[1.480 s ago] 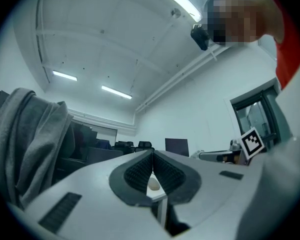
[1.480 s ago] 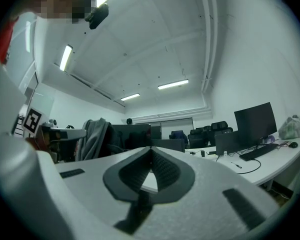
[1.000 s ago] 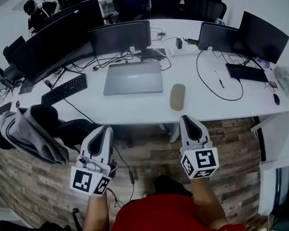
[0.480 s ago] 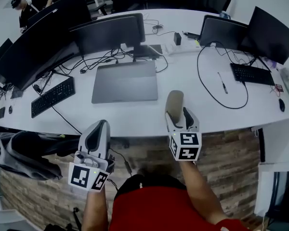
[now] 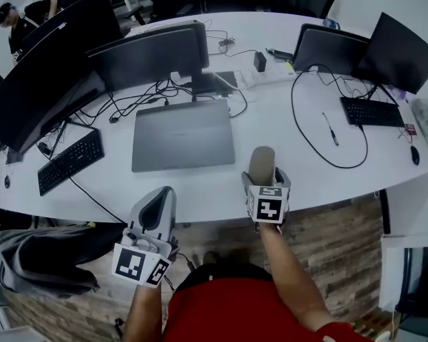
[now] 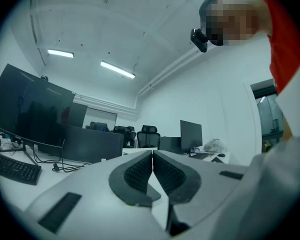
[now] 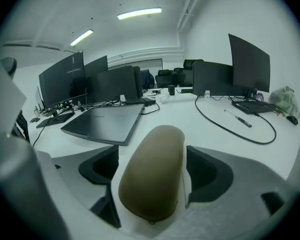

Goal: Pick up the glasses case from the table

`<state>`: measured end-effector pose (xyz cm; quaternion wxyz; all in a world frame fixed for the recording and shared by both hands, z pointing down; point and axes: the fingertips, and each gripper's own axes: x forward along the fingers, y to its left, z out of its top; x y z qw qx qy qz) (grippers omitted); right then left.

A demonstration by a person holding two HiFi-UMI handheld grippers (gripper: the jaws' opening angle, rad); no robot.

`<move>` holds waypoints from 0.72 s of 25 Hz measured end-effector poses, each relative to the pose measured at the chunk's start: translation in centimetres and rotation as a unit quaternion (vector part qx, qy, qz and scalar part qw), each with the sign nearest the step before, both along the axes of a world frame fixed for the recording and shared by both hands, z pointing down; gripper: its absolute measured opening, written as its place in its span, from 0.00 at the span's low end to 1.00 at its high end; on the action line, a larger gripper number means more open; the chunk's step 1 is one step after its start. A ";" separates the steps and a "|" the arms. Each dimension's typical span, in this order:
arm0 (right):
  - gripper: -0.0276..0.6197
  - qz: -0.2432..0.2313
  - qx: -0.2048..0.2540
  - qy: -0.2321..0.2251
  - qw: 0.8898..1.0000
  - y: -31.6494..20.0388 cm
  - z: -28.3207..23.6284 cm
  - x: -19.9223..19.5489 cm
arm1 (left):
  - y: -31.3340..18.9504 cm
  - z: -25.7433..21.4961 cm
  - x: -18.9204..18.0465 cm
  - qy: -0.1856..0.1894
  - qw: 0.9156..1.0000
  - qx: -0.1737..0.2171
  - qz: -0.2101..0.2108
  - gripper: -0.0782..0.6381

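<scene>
Brown glasses case [image 7: 152, 174] on the white table [image 5: 200, 191], right of the laptop [image 5: 183, 134], lies ungripped between the right gripper's [image 5: 265, 179] just-opened, wide-apart jaws. The left gripper [image 6: 153, 156], in front of the laptop, is closed and empty.

The right gripper [image 7: 151, 154] holds its 2 jaws wide apart; they have just been opening. The brown glasses case [image 7: 151, 181] lies between them on the white table [image 7: 215, 131].

Closed tan rounded oblong glasses case [image 7: 152, 176] is lying flat on white table [image 5: 207, 191], near its front edge
</scene>
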<state>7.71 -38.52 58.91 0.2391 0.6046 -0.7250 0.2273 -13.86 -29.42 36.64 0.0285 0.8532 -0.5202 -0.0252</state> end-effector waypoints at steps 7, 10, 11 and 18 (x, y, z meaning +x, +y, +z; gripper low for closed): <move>0.70 0.017 -0.048 0.020 0.999 -1.3 2.6 0.1 | -1.0 1.1 -1.2 0.013 1.000 -0.011 0.004 0.12; 0.71 0.020 -0.058 0.022 0.998 -1.6 3.1 0.2 | -1.0 1.3 -1.7 0.015 1.000 -0.014 0.003 0.12; 0.72 0.021 -0.061 0.019 0.998 -1.7 3.2 0.1 | -1.0 1.4 -1.9 0.015 1.000 -0.015 0.002 0.12; 0.76 0.004 -0.091 0.032 0.995 -1.7 4.8 -0.3 | -0.5 1.6 -2.5 0.016 1.000 -0.017 -0.001 0.12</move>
